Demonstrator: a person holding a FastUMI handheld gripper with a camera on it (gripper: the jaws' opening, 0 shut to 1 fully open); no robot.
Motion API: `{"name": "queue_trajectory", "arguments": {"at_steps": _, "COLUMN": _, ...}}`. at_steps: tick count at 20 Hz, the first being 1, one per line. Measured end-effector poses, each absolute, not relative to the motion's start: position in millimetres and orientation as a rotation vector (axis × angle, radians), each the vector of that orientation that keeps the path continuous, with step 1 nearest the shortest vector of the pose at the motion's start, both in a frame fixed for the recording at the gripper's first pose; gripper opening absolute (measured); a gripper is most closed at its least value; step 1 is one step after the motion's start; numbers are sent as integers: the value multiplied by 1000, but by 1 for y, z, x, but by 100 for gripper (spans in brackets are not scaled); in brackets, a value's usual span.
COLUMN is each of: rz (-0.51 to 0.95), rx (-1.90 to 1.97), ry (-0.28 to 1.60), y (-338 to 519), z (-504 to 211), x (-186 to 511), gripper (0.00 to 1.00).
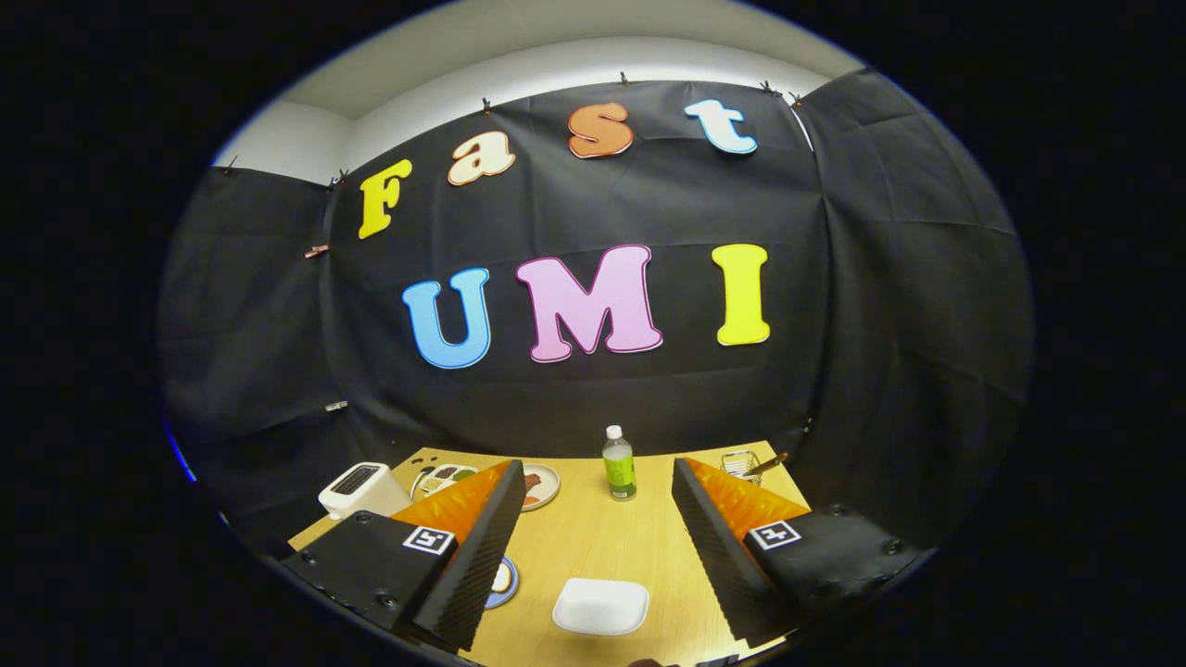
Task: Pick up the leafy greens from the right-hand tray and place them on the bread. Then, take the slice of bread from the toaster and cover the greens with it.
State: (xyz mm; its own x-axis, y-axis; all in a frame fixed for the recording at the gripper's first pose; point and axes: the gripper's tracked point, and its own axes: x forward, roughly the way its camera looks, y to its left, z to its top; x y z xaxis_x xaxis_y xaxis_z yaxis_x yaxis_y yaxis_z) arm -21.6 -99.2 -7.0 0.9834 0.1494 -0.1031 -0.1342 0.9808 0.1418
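The fingers (598,547) are spread wide and empty above the counter (593,542). The leafy greens, judged light, limp and easily torn, cannot be made out; the toaster (361,489) stands beyond the left finger.

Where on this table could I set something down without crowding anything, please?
Bare wood lies between the open gripper fingers, from the white tray up to the green bottle. It is crowded around the toaster and plates, and by the wire basket.
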Motion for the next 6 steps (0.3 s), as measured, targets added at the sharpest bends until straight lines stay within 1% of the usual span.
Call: {"name": "queue_trajectory", "arguments": {"at_steps": 6, "rz": 202, "rx": 130, "ry": 157, "y": -88, "z": -30, "x": -13, "gripper": 99}}
